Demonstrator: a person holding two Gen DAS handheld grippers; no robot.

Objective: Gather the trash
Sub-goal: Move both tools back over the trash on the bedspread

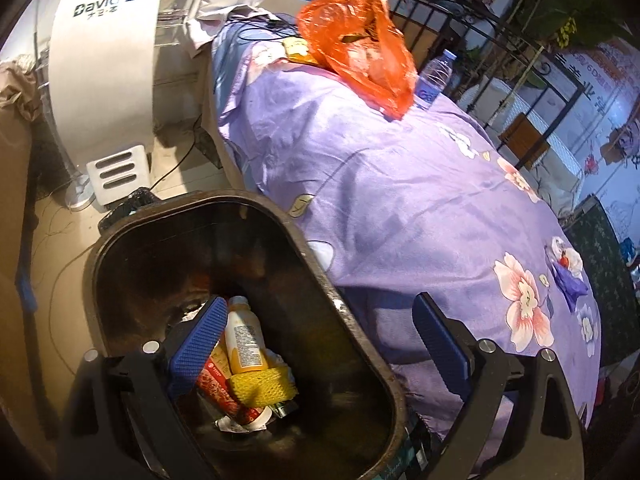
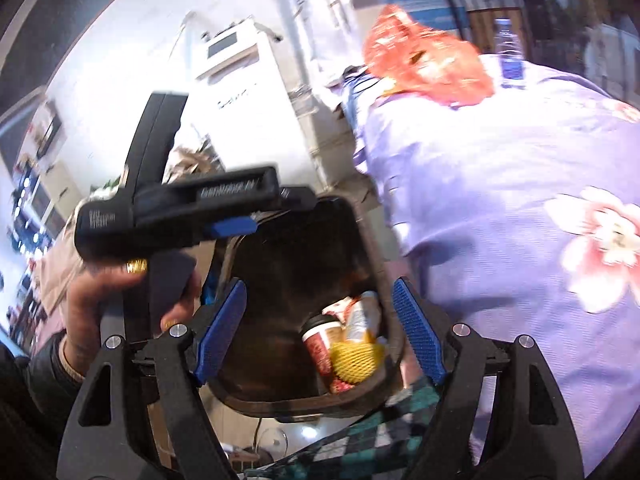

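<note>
1. Two grippers hang over one dark bin (image 1: 352,332) that stands against a surface (image 1: 400,208) draped in a purple floral cloth.
2. Inside the bin lies the collected trash: one bottle (image 1: 244,344) with a yellow drink, one yellow foam net (image 1: 260,388), one red paper cup (image 2: 320,344) and some red wrappers, all heaped at the bottom.
3. On the surface, well apart from the bin, sit one orange bag (image 1: 368,48) and one clear water bottle (image 1: 434,76) just beside it; a small purple scrap (image 1: 570,280) with a bit of white lies near the right edge.
4. One white machine (image 1: 108,68) stands on the floor behind the bin, with cables trailing beside it.
5. Left gripper (image 1: 320,344): it points down into the bin's mouth, with its jaws spread wide and nothing between them; one finger is over the trash, the other over the cloth past the rim.
6. Right gripper (image 2: 320,328): it looks down at the bin from the near side, jaws wide apart and empty.
7. In the right wrist view a person's left hand (image 2: 120,304), with a gold ring, grips the handle of the left gripper, which crosses the bin's far rim.
</note>
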